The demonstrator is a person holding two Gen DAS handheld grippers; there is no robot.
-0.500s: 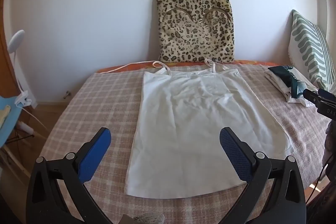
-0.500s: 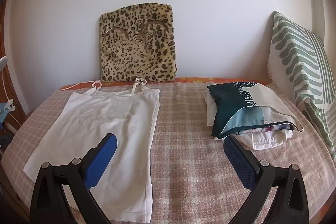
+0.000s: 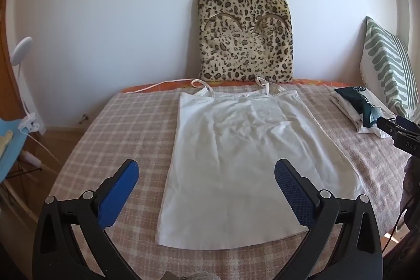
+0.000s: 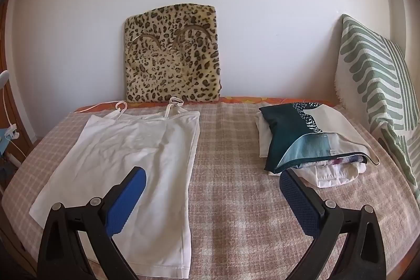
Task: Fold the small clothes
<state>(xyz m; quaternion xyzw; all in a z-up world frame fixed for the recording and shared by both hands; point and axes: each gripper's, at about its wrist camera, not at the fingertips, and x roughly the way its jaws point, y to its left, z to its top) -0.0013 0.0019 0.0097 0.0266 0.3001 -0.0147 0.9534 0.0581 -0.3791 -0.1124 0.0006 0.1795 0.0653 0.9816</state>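
A white strappy top (image 3: pixel 236 154) lies spread flat on the checked bedspread (image 3: pixel 126 127), its straps toward the wall and its hem toward me. My left gripper (image 3: pixel 206 175) hovers open above the hem end, nothing between its blue pads. In the right wrist view the same top (image 4: pixel 126 162) lies to the left. My right gripper (image 4: pixel 212 184) hangs open over the bedspread (image 4: pixel 236 201) beside the top's right edge, its left pad above the cloth. The right gripper's tip (image 3: pixel 393 126) also shows at the left view's right edge.
A leopard-print cushion (image 3: pixel 245 40) leans on the wall behind the top. A pile of clothes under a dark green patterned piece (image 4: pixel 309 141) lies at the right, beside a green-striped pillow (image 4: pixel 378 85). A lamp and cable (image 3: pixel 22 85) stand past the bed's left edge.
Both grippers have shifted only slightly; the views are almost the same. The top and the pile lie unmoved.
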